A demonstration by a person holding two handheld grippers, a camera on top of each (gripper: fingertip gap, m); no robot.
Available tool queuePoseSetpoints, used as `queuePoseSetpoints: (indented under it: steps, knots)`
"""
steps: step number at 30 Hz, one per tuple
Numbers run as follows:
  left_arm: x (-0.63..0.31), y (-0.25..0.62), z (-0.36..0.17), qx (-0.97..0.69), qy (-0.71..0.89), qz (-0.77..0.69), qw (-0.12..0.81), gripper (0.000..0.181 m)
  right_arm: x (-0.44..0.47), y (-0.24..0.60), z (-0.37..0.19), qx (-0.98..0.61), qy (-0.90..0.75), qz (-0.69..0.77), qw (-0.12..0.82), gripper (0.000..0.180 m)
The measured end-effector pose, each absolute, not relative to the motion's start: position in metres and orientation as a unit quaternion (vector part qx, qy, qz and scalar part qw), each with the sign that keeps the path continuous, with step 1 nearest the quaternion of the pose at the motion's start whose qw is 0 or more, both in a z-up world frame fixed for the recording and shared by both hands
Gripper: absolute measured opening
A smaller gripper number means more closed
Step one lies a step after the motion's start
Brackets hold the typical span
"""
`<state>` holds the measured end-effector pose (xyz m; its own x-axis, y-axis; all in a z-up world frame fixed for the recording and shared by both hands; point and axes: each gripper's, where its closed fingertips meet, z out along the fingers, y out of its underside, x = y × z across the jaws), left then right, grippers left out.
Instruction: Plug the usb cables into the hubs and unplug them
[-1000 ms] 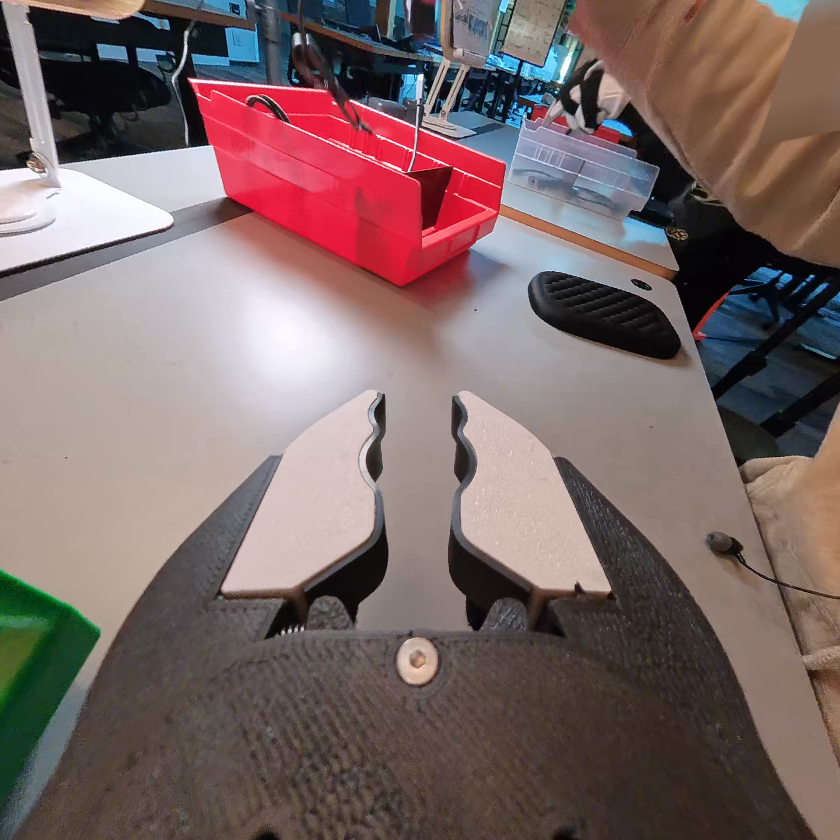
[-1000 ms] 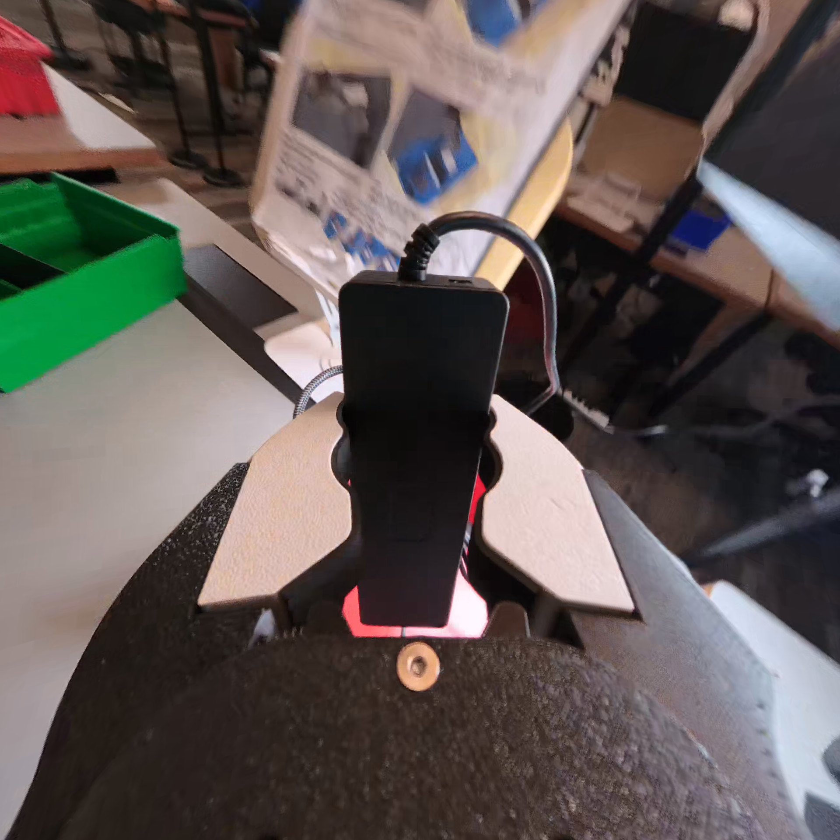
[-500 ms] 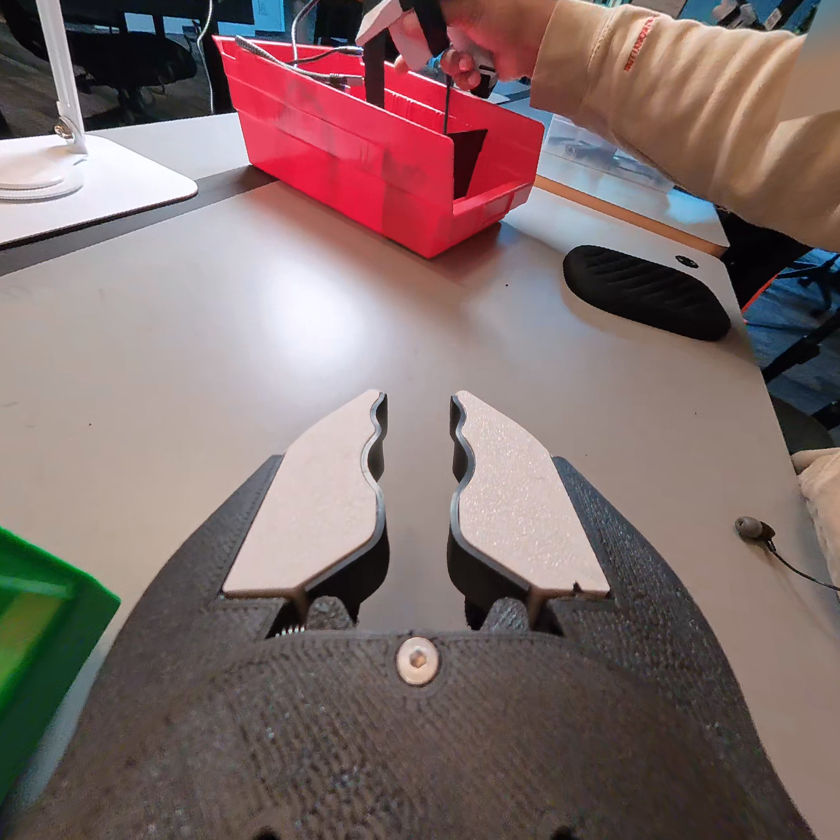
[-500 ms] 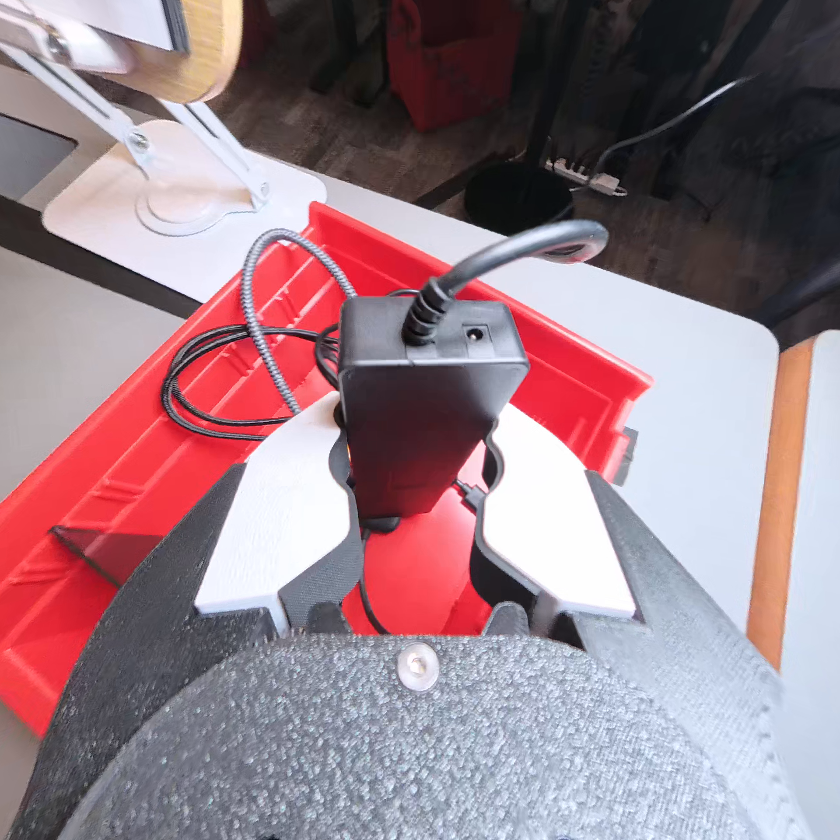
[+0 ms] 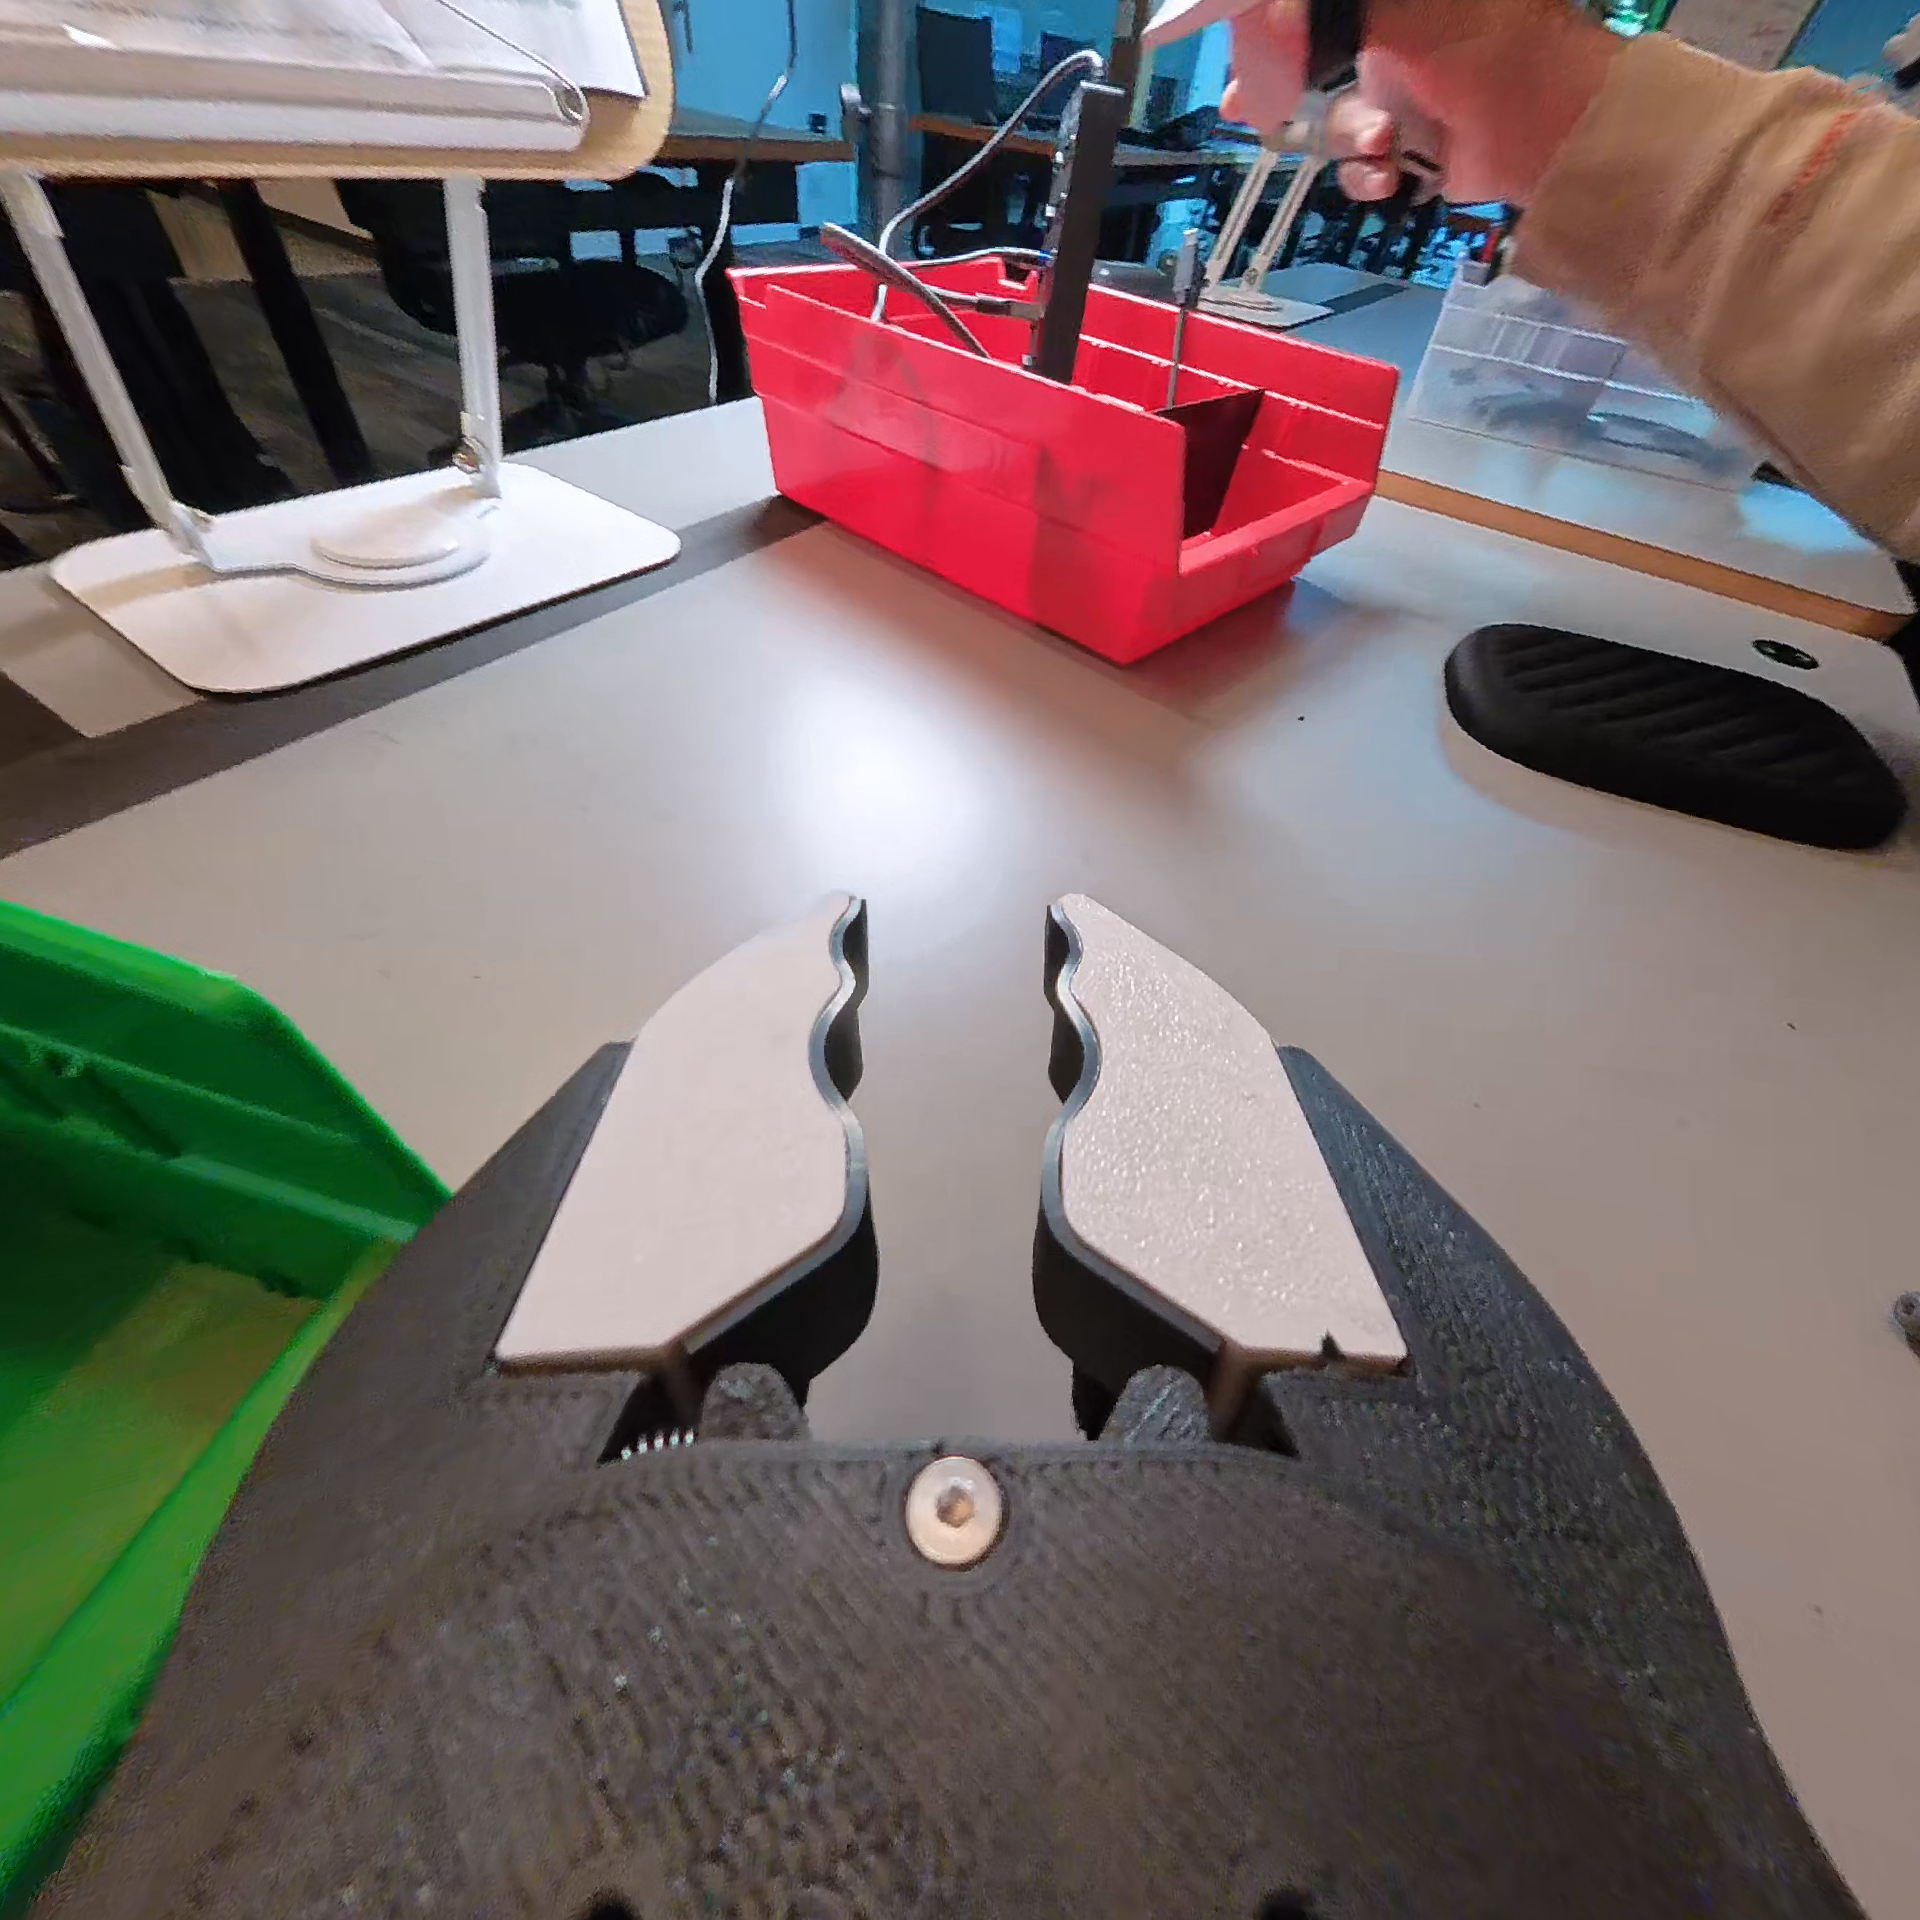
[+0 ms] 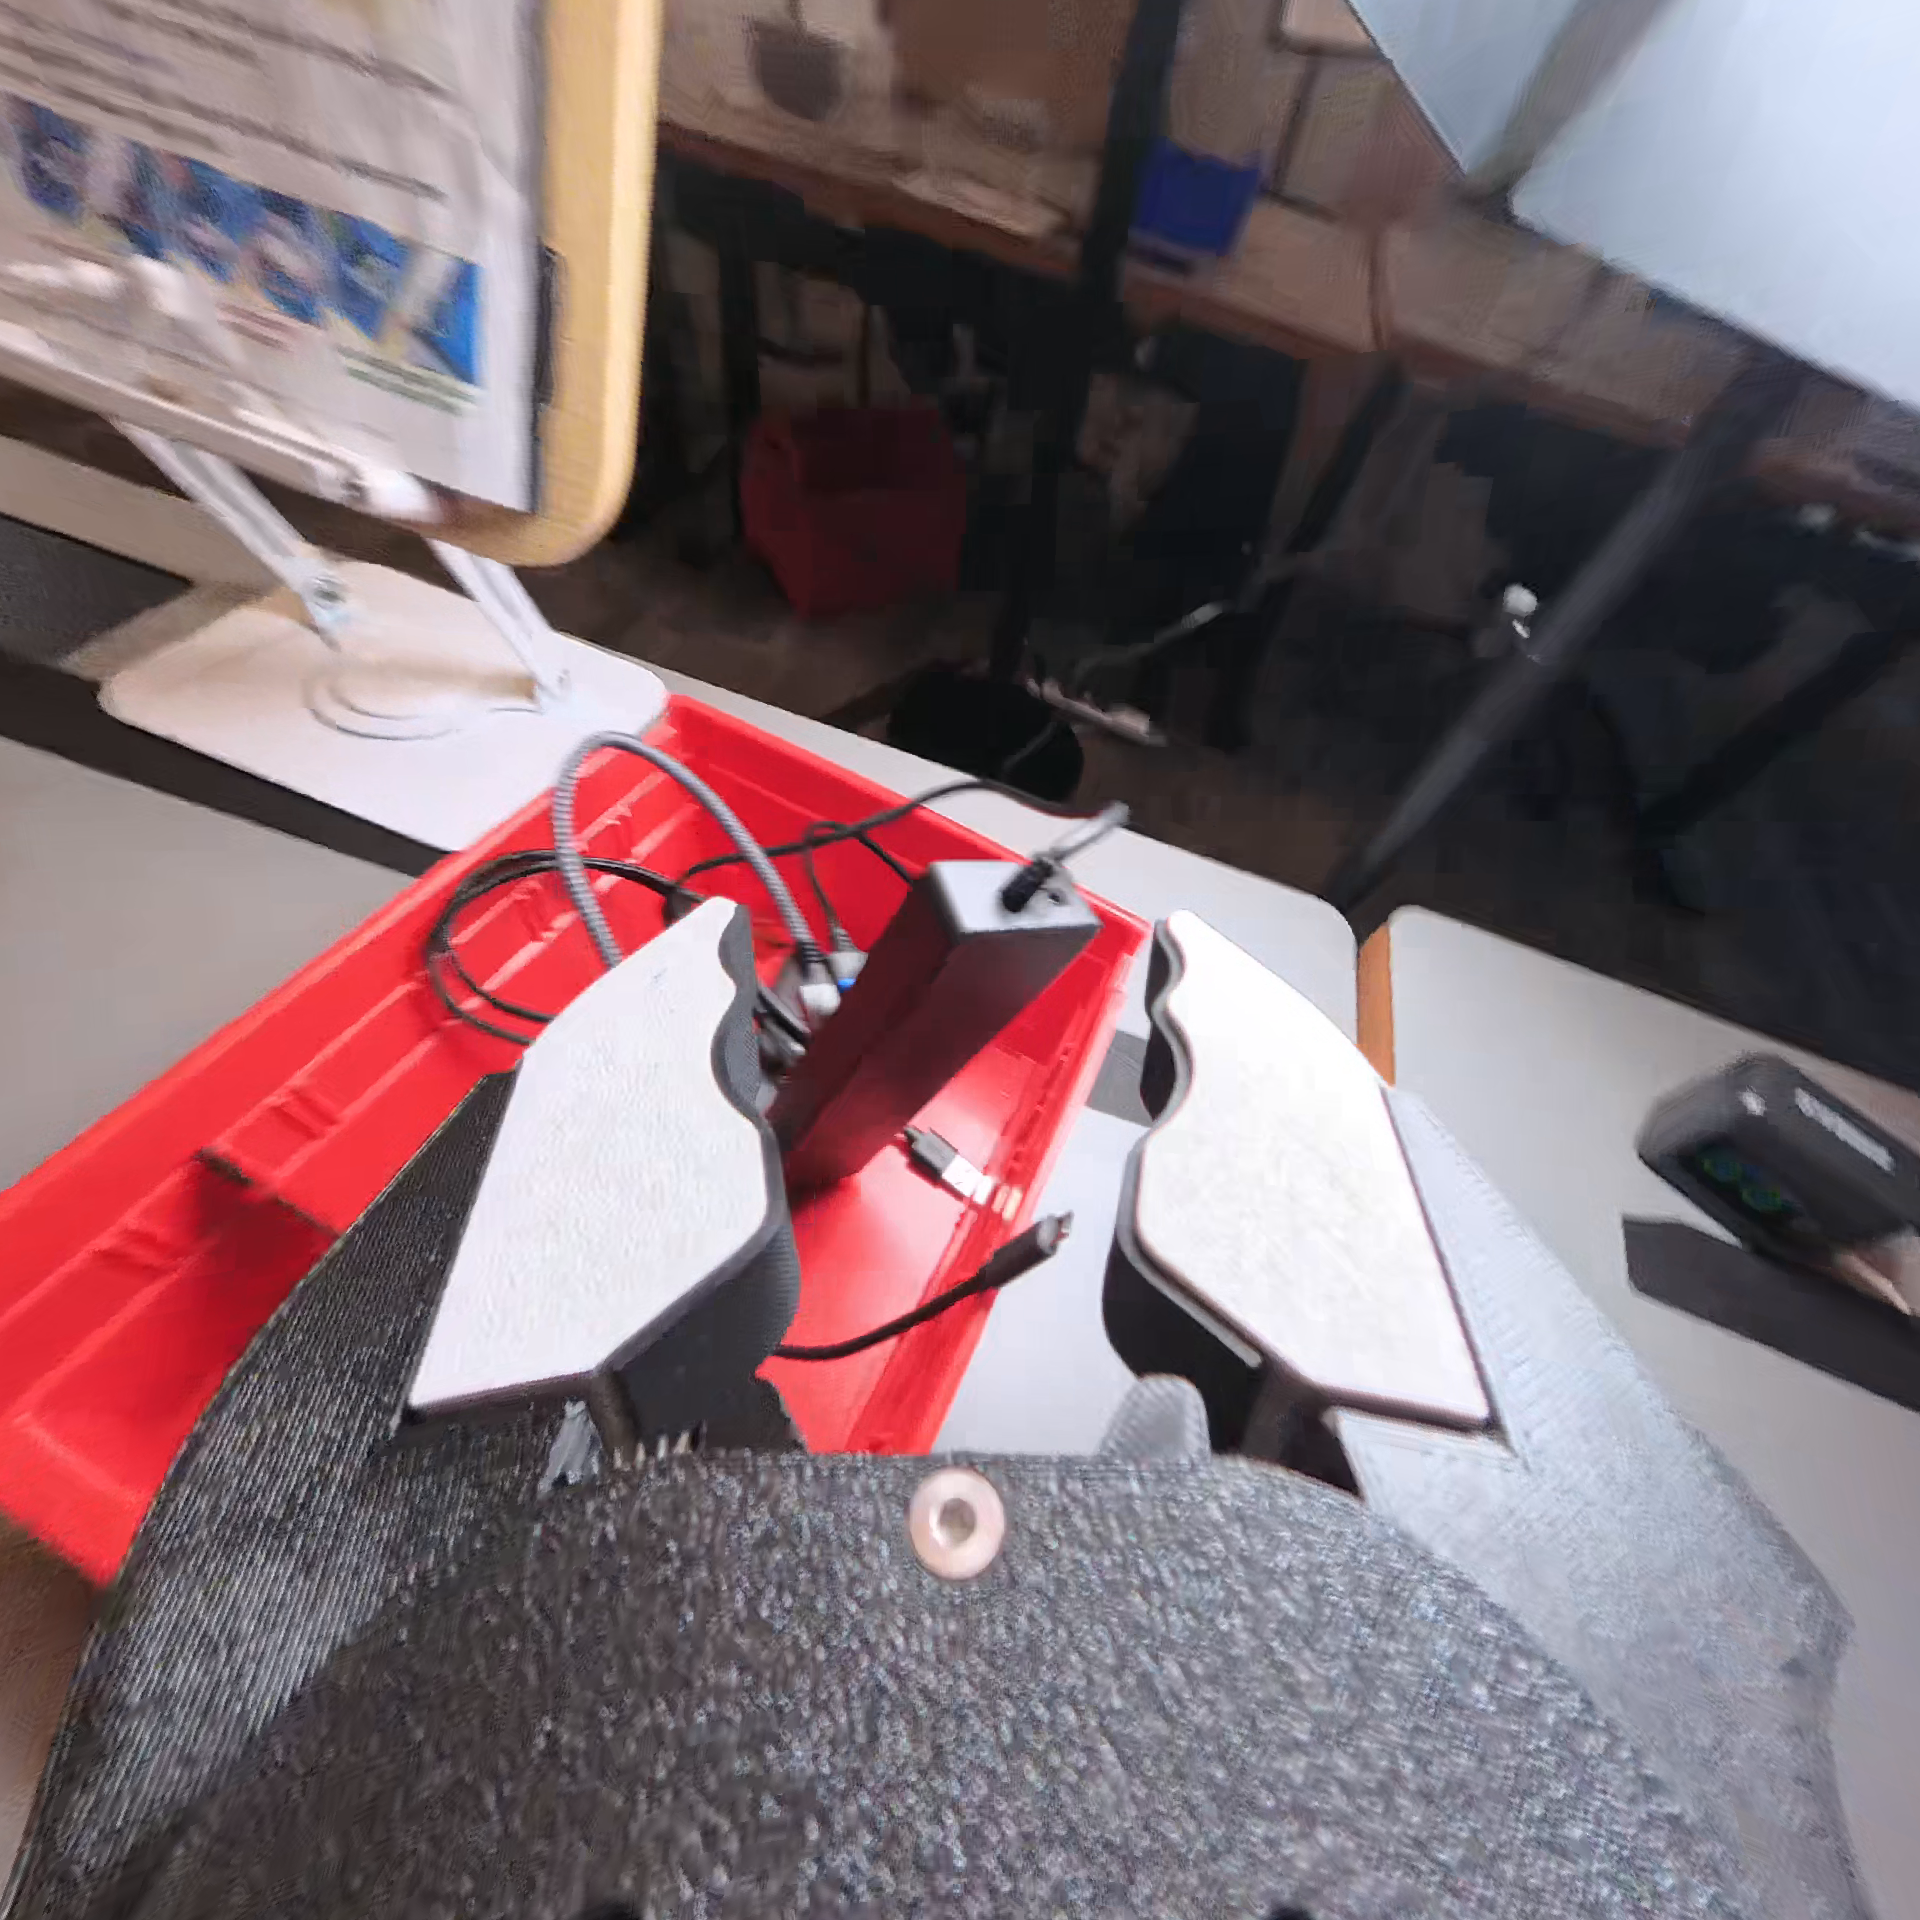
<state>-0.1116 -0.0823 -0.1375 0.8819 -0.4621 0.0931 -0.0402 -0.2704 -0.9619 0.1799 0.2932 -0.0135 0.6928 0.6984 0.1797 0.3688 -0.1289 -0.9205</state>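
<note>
A black USB hub (image 6: 935, 1018) leans tilted inside the red bin (image 6: 312, 1091), with a braided cable (image 6: 582, 831) and thin black cables (image 6: 468, 935) plugged into its side. Two loose USB plugs (image 6: 951, 1158) lie on the bin floor beside it. My right gripper (image 6: 945, 925) is open wide above the bin, fingers apart from the hub. My left gripper (image 5: 951, 914) is open and empty, low over the grey table (image 5: 727, 779). In the left wrist view the hub (image 5: 1075, 239) sticks up out of the red bin (image 5: 1039, 499), below the person's hand (image 5: 1351, 104).
A green bin (image 5: 156, 1195) sits at my left gripper's near left. A white stand base (image 5: 364, 561) holding a paper board is at the back left. A black wrist rest (image 5: 1662, 727) lies on the right. A small black device (image 6: 1777, 1174) sits right of the red bin.
My right gripper carried the hub over the red bin, opened and let it go; the hub now rests in the bin. My left gripper stayed open and drew back left, showing more green bin.
</note>
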Motion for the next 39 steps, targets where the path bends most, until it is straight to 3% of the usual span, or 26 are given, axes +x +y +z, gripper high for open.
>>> queuePoseSetpoints:
  steps: [4, 9, 15, 18, 21, 22, 23, 25, 39]
  knots:
    - [-0.129, -0.084, -0.127, -0.779, 0.155, -0.145, 0.59, 0.033, 0.148, 0.211, -0.018, -0.668, -0.49, 0.215, 0.517, 0.067]
    - [-0.178, -0.095, -0.112, -0.81, 0.148, -0.066, 0.563, 0.043, 0.138, 0.123, -0.094, -0.639, -0.651, 0.185, 0.365, 0.067]
    - [-0.233, -0.116, -0.151, -0.883, 0.166, -0.011, 0.438, 0.056, 0.147, 0.099, -0.181, -0.625, -0.729, 0.073, 0.269, 0.067]
    - [-0.251, -0.128, -0.185, -0.921, 0.202, 0.006, 0.333, 0.057, 0.145, 0.106, -0.201, -0.612, -0.745, 0.021, 0.263, 0.06]
    - [-0.264, -0.139, -0.213, -0.937, 0.253, 0.035, 0.238, 0.057, 0.14, 0.119, -0.205, -0.595, -0.754, -0.024, 0.278, 0.032]
    - [-0.267, -0.14, -0.219, -0.935, 0.272, 0.043, 0.222, 0.057, 0.138, 0.119, -0.206, -0.591, -0.758, -0.026, 0.275, 0.031]
    - [-0.266, -0.138, -0.22, -0.931, 0.285, 0.042, 0.227, 0.056, 0.134, 0.119, -0.205, -0.587, -0.76, -0.024, 0.277, 0.031]
    - [-0.265, -0.132, -0.218, -0.922, 0.301, 0.046, 0.237, 0.032, 0.129, 0.117, -0.206, -0.573, -0.768, -0.029, 0.286, 0.03]
    - [-0.18, -0.093, -0.215, -0.855, 0.431, 0.077, 0.278, 0.03, 0.111, 0.047, -0.204, -0.515, -0.792, 0.01, 0.328, 0.03]
